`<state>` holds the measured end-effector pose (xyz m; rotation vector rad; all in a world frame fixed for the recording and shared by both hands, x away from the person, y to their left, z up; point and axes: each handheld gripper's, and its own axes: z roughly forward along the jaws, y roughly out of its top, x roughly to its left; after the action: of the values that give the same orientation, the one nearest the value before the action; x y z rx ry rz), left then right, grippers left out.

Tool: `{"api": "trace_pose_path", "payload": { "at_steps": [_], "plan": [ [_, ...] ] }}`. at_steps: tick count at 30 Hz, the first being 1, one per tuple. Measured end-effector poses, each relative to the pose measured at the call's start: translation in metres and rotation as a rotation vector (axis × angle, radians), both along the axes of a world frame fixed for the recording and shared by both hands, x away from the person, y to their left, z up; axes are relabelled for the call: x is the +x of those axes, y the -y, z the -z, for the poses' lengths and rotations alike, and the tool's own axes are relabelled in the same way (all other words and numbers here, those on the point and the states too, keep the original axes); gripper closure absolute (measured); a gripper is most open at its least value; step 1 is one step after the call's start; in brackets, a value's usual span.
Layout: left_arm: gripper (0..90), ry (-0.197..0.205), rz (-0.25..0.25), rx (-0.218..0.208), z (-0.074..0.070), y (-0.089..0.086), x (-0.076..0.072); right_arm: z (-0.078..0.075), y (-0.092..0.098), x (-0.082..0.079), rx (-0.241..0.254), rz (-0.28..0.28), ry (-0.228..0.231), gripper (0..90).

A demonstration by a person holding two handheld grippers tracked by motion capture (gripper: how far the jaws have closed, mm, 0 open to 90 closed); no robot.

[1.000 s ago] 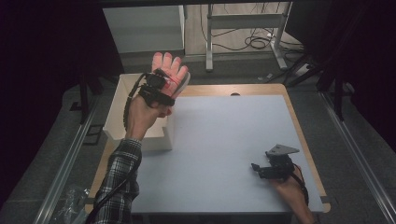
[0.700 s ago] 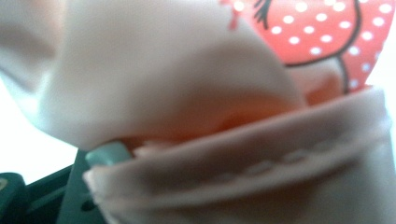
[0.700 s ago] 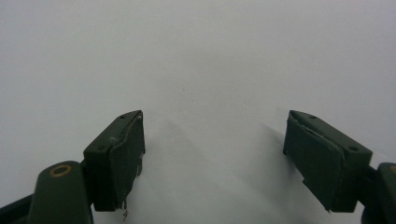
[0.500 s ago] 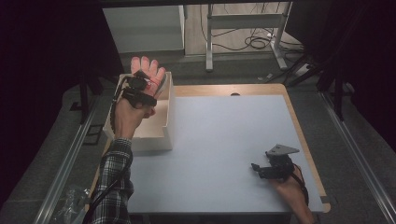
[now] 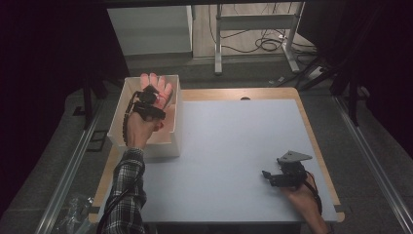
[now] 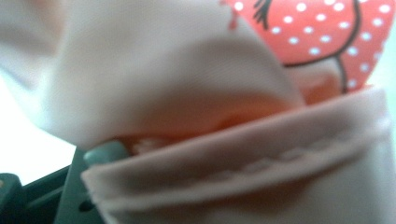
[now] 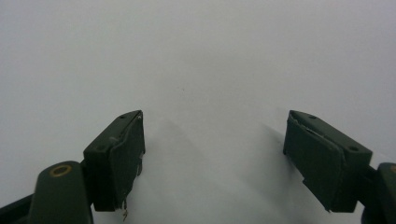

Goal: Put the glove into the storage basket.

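A pink glove-shaped cloth (image 5: 157, 87), an oven mitt by its look, is being held over the open white box (image 5: 118, 127) at the table's (image 5: 234, 146) far left corner, its finger end pointing toward the far wall of the box. It is being pinched at its stitched cuff (image 6: 243, 172) by the left gripper (image 5: 147, 103), whose jaws are nearly closed on the fabric, though they have just been easing apart slightly. The placing step is judged to be in hand: the cloth is being lowered into the box. Next, a fuller release well inside the walls is called for. The right gripper (image 5: 272, 176) is being rested on the table, well away from the box at the near right, with its fingers (image 7: 116, 158) spread wide and nothing between them.
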<state>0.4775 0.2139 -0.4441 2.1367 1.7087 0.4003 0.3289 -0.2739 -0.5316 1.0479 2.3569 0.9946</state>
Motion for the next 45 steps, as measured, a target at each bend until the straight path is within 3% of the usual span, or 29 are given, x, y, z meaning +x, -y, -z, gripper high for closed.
{"api": "trace_pose_path", "payload": {
  "at_steps": [15, 22, 27, 38, 45],
  "plan": [
    [37.2, -0.139, 0.003, 0.053, 0.033, 0.019, 0.027, 0.000, 0.000, 0.000, -0.001, 0.000, 0.002, 20.8],
    [34.7, -0.222, 0.017, 0.044, 0.051, 0.026, 0.034, 0.000, 0.000, 0.000, -0.001, 0.000, 0.001, 20.8],
    [24.4, -0.253, 0.034, 0.020, 0.056, 0.023, 0.036, 0.000, 0.000, 0.000, -0.001, 0.000, 0.001, 20.8],
    [6.0, -0.230, 0.043, -0.066, 0.046, 0.010, 0.030, 0.000, 0.000, 0.000, 0.000, 0.001, 0.001, 20.8],
    [4.1, -0.190, 0.051, -0.071, 0.030, 0.008, 0.022, 0.000, 0.000, 0.000, -0.001, 0.001, 0.001, 20.8]
  ]
}}
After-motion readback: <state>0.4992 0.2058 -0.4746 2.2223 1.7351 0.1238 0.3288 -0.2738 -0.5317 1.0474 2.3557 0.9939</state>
